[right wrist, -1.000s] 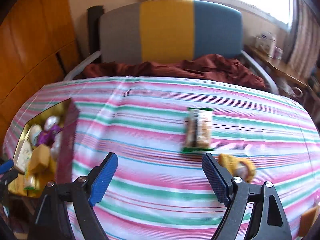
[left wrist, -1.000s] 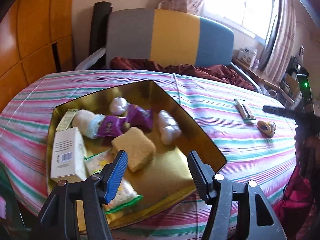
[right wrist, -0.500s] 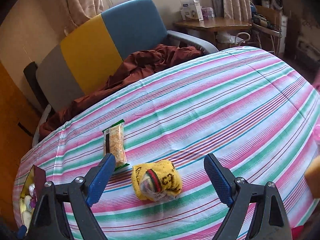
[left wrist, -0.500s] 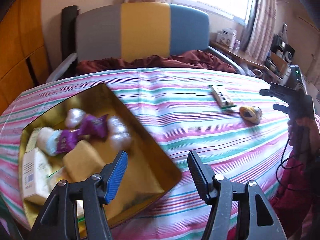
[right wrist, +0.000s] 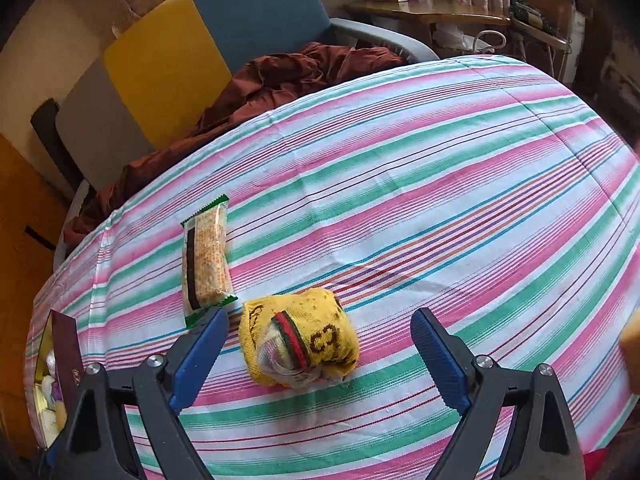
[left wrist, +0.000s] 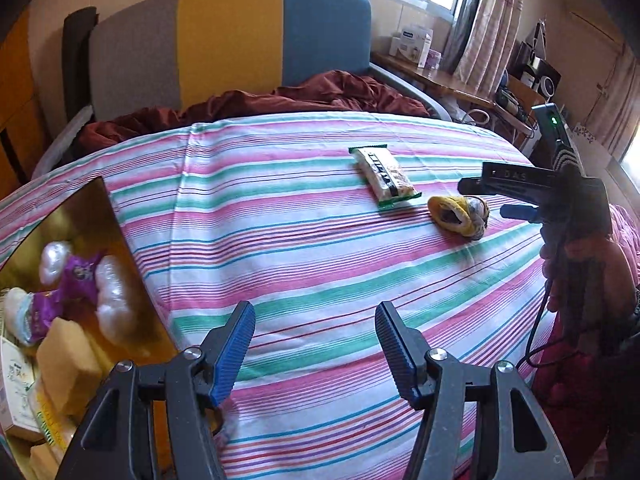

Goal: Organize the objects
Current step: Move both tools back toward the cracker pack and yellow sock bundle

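While poised over striped tabletop [right wrist: 440, 184]: right gripper [right wrist: 320, 356] jaws just widened, straddled yellow sock bundle [right wrist: 304, 336] untouched; left gripper [left wrist: 316, 344] gaped empty.

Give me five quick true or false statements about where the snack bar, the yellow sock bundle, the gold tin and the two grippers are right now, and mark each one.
1. The yellow sock bundle lies on the striped cloth between the open jaws of the right gripper. True.
2. The snack bar is inside the gold tin. False: it lies on the cloth beside the bundle.
3. The left gripper holds the tan sponge. False: its jaws are open and empty; the sponge sits in the tin.
4. The tin already holds several items. True.
5. The right gripper is clamped on the bundle. False: its pads stand clear of it.
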`<state>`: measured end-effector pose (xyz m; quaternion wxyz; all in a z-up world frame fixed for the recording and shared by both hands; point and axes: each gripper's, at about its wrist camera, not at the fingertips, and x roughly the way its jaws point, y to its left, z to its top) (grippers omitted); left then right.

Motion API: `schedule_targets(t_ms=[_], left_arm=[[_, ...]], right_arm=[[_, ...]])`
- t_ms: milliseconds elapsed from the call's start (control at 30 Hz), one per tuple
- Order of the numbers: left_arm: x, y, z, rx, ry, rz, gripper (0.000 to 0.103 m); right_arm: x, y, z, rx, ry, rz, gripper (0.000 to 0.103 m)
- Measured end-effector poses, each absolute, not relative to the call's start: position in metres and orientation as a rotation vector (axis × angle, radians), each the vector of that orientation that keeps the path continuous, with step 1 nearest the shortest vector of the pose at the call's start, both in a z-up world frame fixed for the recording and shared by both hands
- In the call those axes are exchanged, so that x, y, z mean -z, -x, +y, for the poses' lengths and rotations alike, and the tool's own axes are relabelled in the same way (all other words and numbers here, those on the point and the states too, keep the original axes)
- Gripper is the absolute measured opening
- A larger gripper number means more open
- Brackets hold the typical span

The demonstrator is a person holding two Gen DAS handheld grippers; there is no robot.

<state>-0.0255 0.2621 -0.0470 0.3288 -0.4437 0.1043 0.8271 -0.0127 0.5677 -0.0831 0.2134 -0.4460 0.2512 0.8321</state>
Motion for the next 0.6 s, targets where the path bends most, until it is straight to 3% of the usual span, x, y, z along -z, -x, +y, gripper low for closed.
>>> schedule_targets(t_ms=[267,300,333,433,600], left_arm=[[0.057,0.037,0.291,-2.095,1.203,0.260,0.063],[0.058,0.039,0.294,-2.089,1.207,0.255,0.063],[0.059,0.042,0.297,-2.082,1.213,0.247,0.063],[0.063,0.052,0.305,-2.069,1.241,0.215,0.063],[0.069,0.073,0.323,-2.064,1.268,0.188,0.063]], right_arm=[[0.096,0.026,0.552,-2.309,1.343,0.511,0.092],[0.099,0.029,0.549,-2.311,1.371,0.469,0.083],[0.101,0.032,0.544,-2.318,1.409,0.423,0.052],[0.100,0.033,0.540,-2.316,1.423,0.374,0.047],[0.094,0.023,0.556,-2.235,1.367,0.400,0.047]])
